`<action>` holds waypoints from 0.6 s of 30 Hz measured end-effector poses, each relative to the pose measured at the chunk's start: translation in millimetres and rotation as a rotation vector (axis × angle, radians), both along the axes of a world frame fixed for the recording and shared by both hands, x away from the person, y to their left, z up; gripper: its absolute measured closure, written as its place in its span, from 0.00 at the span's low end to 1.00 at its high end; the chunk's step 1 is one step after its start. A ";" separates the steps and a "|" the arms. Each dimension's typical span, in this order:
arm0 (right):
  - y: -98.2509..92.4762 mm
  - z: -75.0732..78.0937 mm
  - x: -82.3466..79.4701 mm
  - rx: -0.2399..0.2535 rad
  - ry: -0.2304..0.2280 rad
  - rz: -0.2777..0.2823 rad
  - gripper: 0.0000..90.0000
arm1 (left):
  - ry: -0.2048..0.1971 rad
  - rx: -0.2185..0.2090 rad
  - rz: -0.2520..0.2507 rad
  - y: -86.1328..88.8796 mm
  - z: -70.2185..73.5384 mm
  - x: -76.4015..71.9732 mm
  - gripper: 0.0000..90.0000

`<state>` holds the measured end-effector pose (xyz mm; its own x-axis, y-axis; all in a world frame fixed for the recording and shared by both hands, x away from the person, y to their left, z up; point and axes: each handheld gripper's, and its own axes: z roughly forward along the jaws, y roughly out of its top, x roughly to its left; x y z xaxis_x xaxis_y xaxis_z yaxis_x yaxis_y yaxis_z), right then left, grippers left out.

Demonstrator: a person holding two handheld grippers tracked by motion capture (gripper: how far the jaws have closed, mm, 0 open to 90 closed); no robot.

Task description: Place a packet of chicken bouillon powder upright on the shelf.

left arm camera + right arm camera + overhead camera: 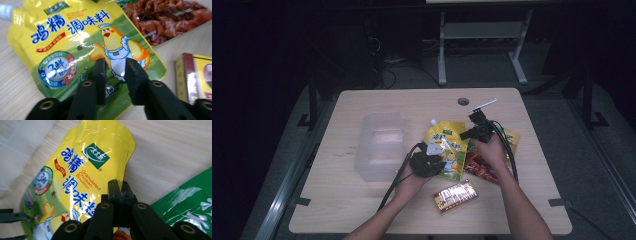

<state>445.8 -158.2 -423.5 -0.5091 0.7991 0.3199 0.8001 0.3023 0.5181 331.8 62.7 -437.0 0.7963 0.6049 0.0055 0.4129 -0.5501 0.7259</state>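
Yellow pouch (82, 170) | label "Granulated Chicken Bouillon" | right hand-held gripper (119, 185) clamped on its edge | left hand-held gripper (115, 68) apart

A clear plastic tub (379, 145), a red-gold box (455, 196) and a red-green snack packet (484, 162) lie on the table (362, 200).

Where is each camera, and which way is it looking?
High view: sits above the person's side, looking forward and down on the table; both forearms come in from below.
Left gripper view: rides the left gripper, looking along its black jaws at the yellow pouch.
Right gripper view: rides the right gripper, its jaws together at that pouch's edge.
Shared: all three show the yellow pouch.
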 end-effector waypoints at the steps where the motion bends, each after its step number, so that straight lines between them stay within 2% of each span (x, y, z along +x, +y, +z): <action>1: 0.0 0.0 0.0 0.000 0.000 0.000 1.00 | 0.000 0.000 0.000 0.0 0.0 0.0 0.75; 2: -1.8 6.7 -3.2 0.009 -0.020 0.003 1.00 | 0.001 -0.015 -0.001 1.9 2.9 -1.7 0.73; 6: -6.1 17.4 -8.6 0.026 -0.051 0.002 1.00 | -0.005 -0.010 -0.030 4.1 7.6 -6.9 0.69; 9: -7.7 25.6 -13.0 0.045 -0.068 -0.001 1.00 | 0.001 -0.020 -0.032 4.7 9.7 -10.5 0.64; 11: -8.8 35.1 -17.9 0.065 -0.095 0.008 1.00 | -0.010 -0.024 -0.040 5.9 12.0 -14.5 0.63; 12: -8.6 41.9 -22.0 0.063 -0.123 0.018 1.00 | -0.011 -0.030 -0.045 7.3 13.3 -17.5 0.61; 15: -6.9 49.4 -26.5 0.074 -0.137 0.031 1.00 | -0.014 -0.030 -0.053 9.6 14.5 -21.3 0.60; 16: -5.5 56.7 -30.9 0.091 -0.172 0.051 1.00 | -0.016 -0.029 -0.055 10.7 15.1 -23.1 0.59; 17: -5.5 56.7 -30.9 0.091 -0.172 0.051 1.00 | -0.016 -0.029 -0.057 12.0 15.5 -24.4 0.59; 18: -2.6 64.8 -36.4 0.097 -0.199 0.062 1.00 | -0.021 -0.031 -0.060 13.3 15.8 -25.4 0.58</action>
<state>409.5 -160.7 -358.7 -0.6166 0.7351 0.2818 0.6609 0.2888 0.6926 306.4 76.0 -421.1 0.8312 0.5559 0.0050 0.3638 -0.5508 0.7512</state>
